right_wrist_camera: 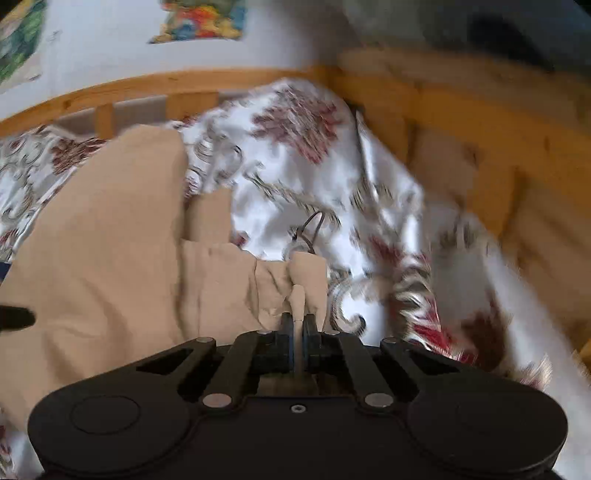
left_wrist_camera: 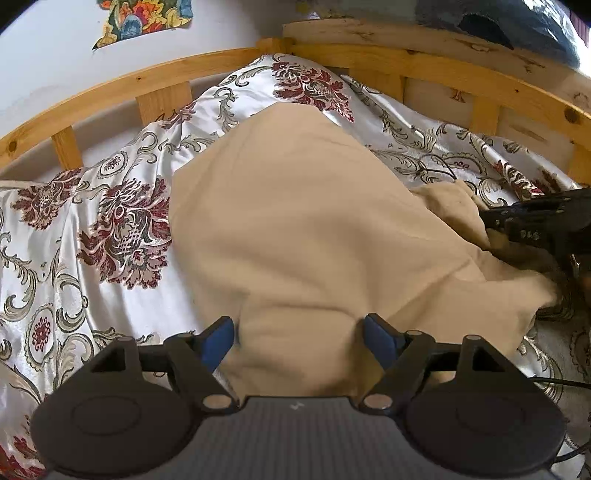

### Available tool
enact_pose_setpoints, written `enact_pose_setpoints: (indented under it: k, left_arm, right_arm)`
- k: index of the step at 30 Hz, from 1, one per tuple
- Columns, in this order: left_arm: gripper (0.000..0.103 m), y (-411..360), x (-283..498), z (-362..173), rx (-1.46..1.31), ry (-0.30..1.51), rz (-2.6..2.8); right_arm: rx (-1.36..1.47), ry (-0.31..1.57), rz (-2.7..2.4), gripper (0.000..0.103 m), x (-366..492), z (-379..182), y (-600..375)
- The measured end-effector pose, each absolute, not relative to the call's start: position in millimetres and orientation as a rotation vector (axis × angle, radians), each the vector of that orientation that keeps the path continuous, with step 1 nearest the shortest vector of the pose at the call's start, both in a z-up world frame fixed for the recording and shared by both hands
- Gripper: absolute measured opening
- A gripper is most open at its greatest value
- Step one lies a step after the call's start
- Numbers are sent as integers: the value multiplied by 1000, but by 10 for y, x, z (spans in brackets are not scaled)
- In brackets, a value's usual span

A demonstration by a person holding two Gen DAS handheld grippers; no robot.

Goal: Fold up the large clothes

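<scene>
A large beige garment (left_wrist_camera: 295,221) lies spread on a bed with a white floral cover (left_wrist_camera: 92,221). My left gripper (left_wrist_camera: 299,339) is open, its blue-padded fingers (left_wrist_camera: 218,341) standing either side of the garment's near edge. My right gripper (right_wrist_camera: 298,328) is shut on a pinched fold of the beige garment (right_wrist_camera: 110,240) at its right side. It also shows in the left wrist view (left_wrist_camera: 535,225) as a dark shape at the garment's right edge. The right wrist view is blurred by motion.
A wooden bed rail (left_wrist_camera: 147,85) runs along the far side and a wooden headboard (right_wrist_camera: 480,147) along the right. A thin dark cable (right_wrist_camera: 312,229) lies on the cover beyond the garment. The wall behind carries colourful pictures (left_wrist_camera: 147,18).
</scene>
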State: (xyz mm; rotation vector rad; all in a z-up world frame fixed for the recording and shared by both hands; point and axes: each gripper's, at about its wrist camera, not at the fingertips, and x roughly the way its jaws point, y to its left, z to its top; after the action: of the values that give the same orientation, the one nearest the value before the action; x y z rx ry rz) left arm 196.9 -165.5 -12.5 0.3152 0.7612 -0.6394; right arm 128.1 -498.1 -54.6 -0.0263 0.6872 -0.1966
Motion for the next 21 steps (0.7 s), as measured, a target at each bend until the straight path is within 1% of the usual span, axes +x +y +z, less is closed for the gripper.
enact_pose_setpoints:
  k: [3,6,7,8,9,10,11,12,15,17,18,19,20,21]
  left_arm:
    - [84,-1710,1972,-135,334,763,-620]
    - [85,-1647,1984,-98,291,780,-623]
    - [86,-1616,1987,-92,272,788,-620]
    - [88,-1586,1987,-88,254,796,-613]
    - [89,-1559,1978,-82,240,801,-605]
    - [91,-1540,1965,-78,234,802,-599]
    - [94,-1524,1947,-75,232,801,-591]
    - [94,-1507,1922,-71,234,801,-576]
    - [97,-1440,1834,-16,232,797,-544]
    - [102,-1383,1772,31,225,793,-527]
    - [102,-1358,1743,52,224,793,-519]
    - [102,-1336,1715,68,222,794,-518]
    - [102,-1315,1694,76,218,795,-520]
    - [102,-1296,1680,72,214,797,-522]
  right_arm:
    - [-119,681,-212,4,1308,-617,-4849]
    - [-38,662,-211,9,1257,-520,-4930]
    - [0,641,-206,14,1209,-464,-4970]
    - [12,621,-205,27,1153,-412,-4987]
    - [5,602,-216,35,1098,-373,-4980]
    - [-10,578,-231,47,1036,-334,-4967]
    - [-12,567,-238,55,1007,-298,-4958]
    - [-7,564,-240,58,991,-281,-4957]
    - [47,564,-242,71,923,-213,-4929]
    - [76,562,-232,85,870,-168,-4871]
    - [81,561,-231,88,849,-151,-4832]
    - [86,566,-231,95,841,-149,-4803]
    - [109,574,-217,99,821,-155,-4785]
    - [139,590,-197,100,819,-172,-4785]
